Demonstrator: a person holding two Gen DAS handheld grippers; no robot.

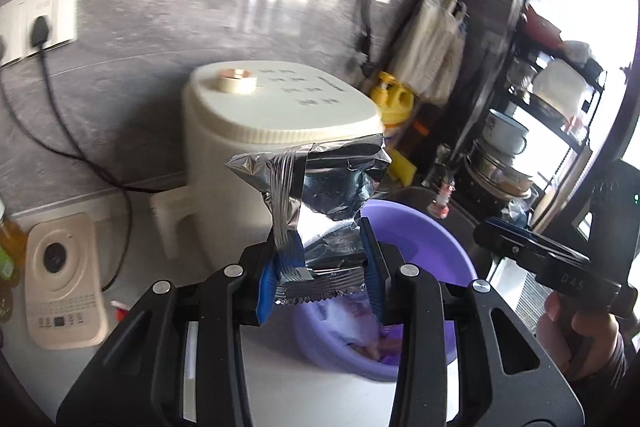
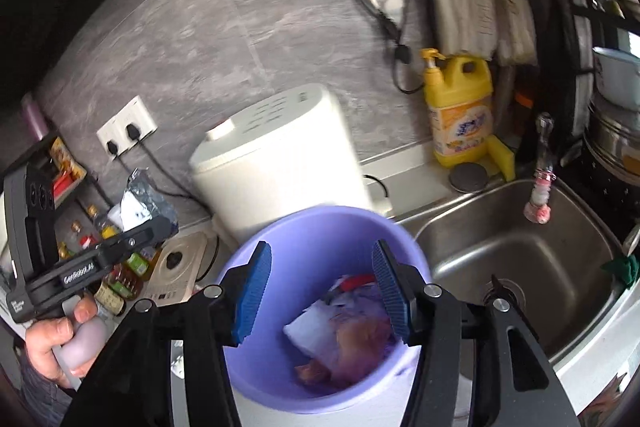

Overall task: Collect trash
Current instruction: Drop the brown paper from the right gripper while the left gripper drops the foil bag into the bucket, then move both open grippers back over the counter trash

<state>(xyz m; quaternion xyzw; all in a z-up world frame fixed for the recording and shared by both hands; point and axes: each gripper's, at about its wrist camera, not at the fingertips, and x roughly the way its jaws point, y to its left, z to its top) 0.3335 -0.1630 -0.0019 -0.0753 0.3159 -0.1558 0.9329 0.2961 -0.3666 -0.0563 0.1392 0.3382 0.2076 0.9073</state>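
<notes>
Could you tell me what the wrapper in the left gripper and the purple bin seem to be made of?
Wrapper: likely metallised foil film, shiny silver, sharply creased, with a crimped seam. Purple bin: apparently moulded plastic, smooth, uniform colour, soft sheen.

The wrapper [image 1: 316, 195] is crinkled, shiny silver foil, clamped between the ribbed blue rubbery pads [image 1: 267, 287] of the left hand-held gripper [image 1: 320, 279], whose arms are matt black plastic. Behind the wrapper, the cooker [image 1: 256, 131] is smooth cream plastic. The bowl [image 2: 320, 235] is glossy purple plastic. Right of the bowl, the sink [image 2: 532, 247] is brushed steel.
</notes>
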